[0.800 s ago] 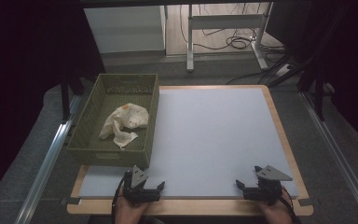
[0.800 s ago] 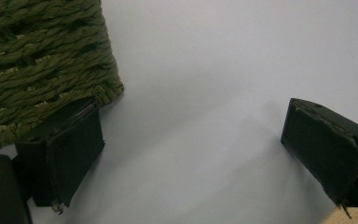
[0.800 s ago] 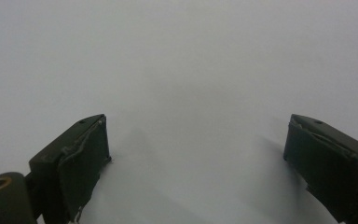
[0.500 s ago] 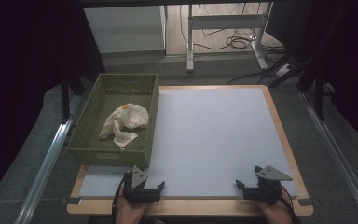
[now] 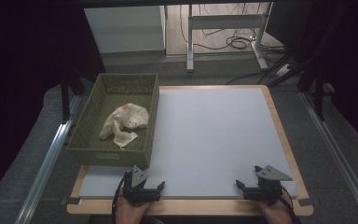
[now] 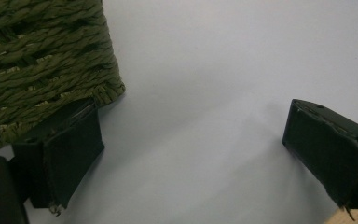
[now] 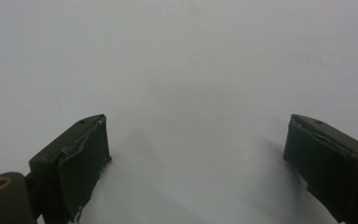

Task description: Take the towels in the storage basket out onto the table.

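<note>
Cloth [image 5: 123,124] lies crumpled in the basket [image 5: 86,135], ahead of the nearer left gripper [image 5: 145,187]; both it and the right gripper [image 5: 251,190] gape wide, empty.

A dim room surrounds the pale wood-edged table [image 5: 279,126], with grey carpet [image 5: 335,177], a white cabinet [image 5: 123,28], metal desk legs [image 5: 189,37] and tangled floor cables [image 5: 235,42] beyond

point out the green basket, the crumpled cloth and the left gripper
green basket [image 5: 103,153]: high view, near wall.
crumpled cloth [image 5: 126,119]: high view, middle of the bundle.
left gripper [image 5: 145,185]: high view, between the open jaws.
</note>
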`<state>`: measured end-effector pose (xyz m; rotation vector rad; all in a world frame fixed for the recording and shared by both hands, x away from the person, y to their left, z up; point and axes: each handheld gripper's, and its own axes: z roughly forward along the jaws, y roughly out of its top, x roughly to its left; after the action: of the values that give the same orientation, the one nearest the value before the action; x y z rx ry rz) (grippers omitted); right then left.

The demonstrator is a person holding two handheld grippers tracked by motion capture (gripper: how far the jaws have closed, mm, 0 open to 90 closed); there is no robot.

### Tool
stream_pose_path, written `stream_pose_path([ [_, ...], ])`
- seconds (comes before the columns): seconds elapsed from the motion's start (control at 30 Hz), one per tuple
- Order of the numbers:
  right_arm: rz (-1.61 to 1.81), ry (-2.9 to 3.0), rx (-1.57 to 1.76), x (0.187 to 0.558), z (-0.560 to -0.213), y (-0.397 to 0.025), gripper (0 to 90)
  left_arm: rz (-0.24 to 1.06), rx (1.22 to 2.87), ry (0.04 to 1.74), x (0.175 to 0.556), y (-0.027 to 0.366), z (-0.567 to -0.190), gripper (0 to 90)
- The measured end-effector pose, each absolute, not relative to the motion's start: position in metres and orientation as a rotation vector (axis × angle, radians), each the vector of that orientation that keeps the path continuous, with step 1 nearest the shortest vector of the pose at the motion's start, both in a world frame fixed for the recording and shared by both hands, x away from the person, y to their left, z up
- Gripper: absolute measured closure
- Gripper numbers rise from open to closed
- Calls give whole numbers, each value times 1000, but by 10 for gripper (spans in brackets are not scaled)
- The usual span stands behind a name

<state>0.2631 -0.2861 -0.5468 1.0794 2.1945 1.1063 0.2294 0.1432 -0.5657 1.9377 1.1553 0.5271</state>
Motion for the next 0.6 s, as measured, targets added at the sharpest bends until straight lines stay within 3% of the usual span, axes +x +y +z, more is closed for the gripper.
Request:
stream_pose_path([
  [0.6, 1106, 2195, 1080, 263, -547, -286, 68, 411, 2021, 1003, 233, 125, -542, 56],
])
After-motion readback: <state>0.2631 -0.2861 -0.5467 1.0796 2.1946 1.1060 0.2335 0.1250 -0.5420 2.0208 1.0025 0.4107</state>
